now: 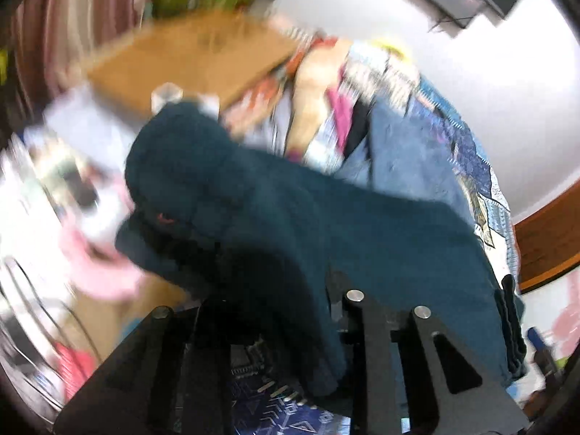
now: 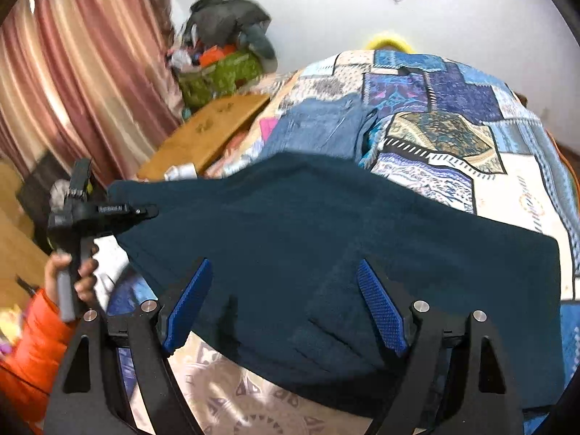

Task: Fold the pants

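Observation:
Dark teal pants [image 2: 326, 239] lie across a patchwork quilt on the bed. My left gripper [image 2: 145, 212] is shut on the pants' far left corner and lifts it off the bed; a hand in an orange sleeve holds it. In the blurred left wrist view the pants [image 1: 290, 217] drape over the left gripper [image 1: 308, 326] and hide its fingertips. My right gripper [image 2: 286, 304] is open, its blue pads [image 2: 380, 308] spread just above the near part of the pants, holding nothing.
Blue jeans [image 2: 319, 127] lie on the quilt [image 2: 471, 145] behind the teal pants. A wooden table [image 2: 210, 130] stands left of the bed, with a green bag of clothes [image 2: 221, 72] and striped curtains [image 2: 72, 72] beyond.

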